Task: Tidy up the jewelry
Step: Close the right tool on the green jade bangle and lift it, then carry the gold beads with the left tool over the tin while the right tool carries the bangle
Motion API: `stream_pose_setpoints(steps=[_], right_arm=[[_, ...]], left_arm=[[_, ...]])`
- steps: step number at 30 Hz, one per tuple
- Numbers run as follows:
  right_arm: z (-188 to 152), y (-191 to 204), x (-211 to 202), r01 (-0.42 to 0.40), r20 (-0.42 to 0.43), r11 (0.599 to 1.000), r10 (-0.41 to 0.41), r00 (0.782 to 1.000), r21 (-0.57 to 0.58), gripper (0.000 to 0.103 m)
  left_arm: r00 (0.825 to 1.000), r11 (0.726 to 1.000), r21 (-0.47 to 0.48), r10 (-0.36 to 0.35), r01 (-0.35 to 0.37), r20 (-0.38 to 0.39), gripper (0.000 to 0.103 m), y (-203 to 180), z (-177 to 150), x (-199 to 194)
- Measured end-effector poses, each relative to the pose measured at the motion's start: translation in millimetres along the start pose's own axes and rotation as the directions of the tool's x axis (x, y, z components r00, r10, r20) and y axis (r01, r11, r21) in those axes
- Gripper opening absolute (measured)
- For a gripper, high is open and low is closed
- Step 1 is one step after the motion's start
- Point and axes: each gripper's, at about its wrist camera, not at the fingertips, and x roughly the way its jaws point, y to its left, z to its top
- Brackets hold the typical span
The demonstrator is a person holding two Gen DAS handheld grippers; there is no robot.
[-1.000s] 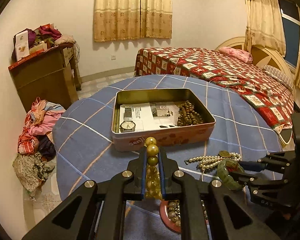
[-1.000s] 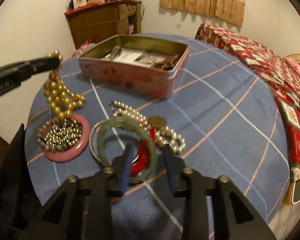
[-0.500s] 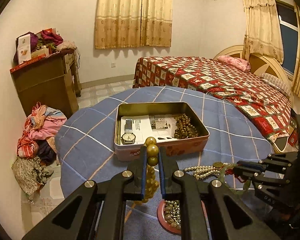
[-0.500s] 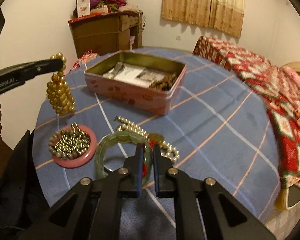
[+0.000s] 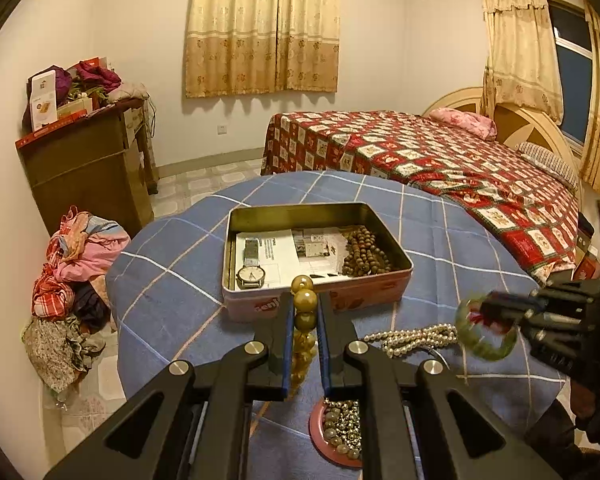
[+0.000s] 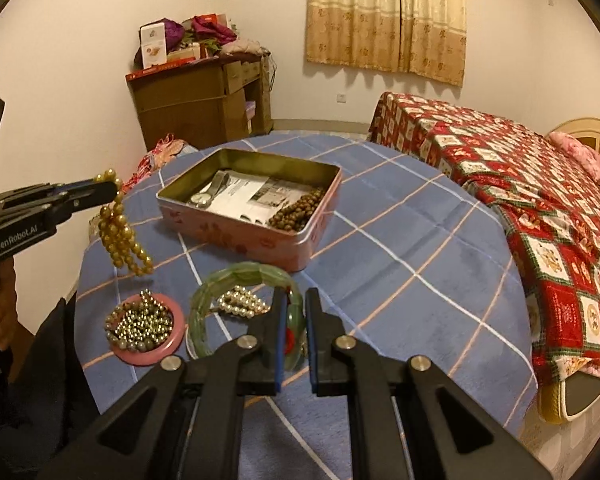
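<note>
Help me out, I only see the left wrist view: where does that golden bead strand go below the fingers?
Observer: The golden bead strand hangs bunched from the left gripper, in the air, clear of the pink dish below.
Operator: And that green blur on my right?
Observer: A green bangle, clamped in the right gripper.
Operator: Anything under it?
Observer: The pearl strand lies on the table, showing through the bangle's ring.
</note>
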Motion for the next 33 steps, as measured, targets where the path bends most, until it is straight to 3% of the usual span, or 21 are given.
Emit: stream_pose_setpoints(steps=[4,7,17,19,21,25,30,33], right_arm=[[-13.2,-1.4,21.6,-0.046,-0.089,0.999,0.047,0.995,0.021,0.021],[-22.6,-5.6,25.5,-0.049,-0.11,0.998,0.052,0.993,0.031,0.031],[-39.7,-13.0,23.4,-0.04,-0.147,0.999,0.043,0.988,0.025,0.031],[-40.9,-10.8,29.0,-0.046,-0.159,0.999,0.049,0.986,0.023,0.029],[-42.1,-8.3,34.1,-0.043,-0.163,0.999,0.045,0.986,0.017,0.016],[-38.5,-6.4,25.9,-0.031,-0.122,1.0,0.031,0.992,0.005,0.007],[-19.6,-6.9,-0.8,0.017,-0.029,1.0,-0.017,0.999,-0.017,0.005],[-10.7,-1.4,-2.6,0.014,-0.034,0.999,-0.015,0.999,-0.051,0.005]], left_arm=[[1.0,1.0,-0.002,0.0,0.0,-0.004,0.01,2.1,0.5,0.9],[1.0,1.0,-0.004,0.0,0.0,-0.013,0.01,2.2,-0.9,2.8],[1.0,1.0,-0.005,-0.005,0.004,-0.031,0.01,0.3,-5.7,9.5],[0.999,1.0,-0.003,-0.006,0.006,-0.037,0.01,-0.4,-6.7,11.5],[0.999,1.0,-0.002,-0.009,0.009,-0.042,0.01,-1.0,-7.9,13.0],[0.999,1.0,-0.002,-0.008,0.007,-0.039,0.01,-0.7,-6.2,12.7],[1.0,1.0,0.012,-0.008,0.008,-0.02,0.01,-3.2,-0.2,8.5],[1.0,1.0,0.015,-0.009,0.009,-0.015,0.01,-3.7,2.7,6.3]])
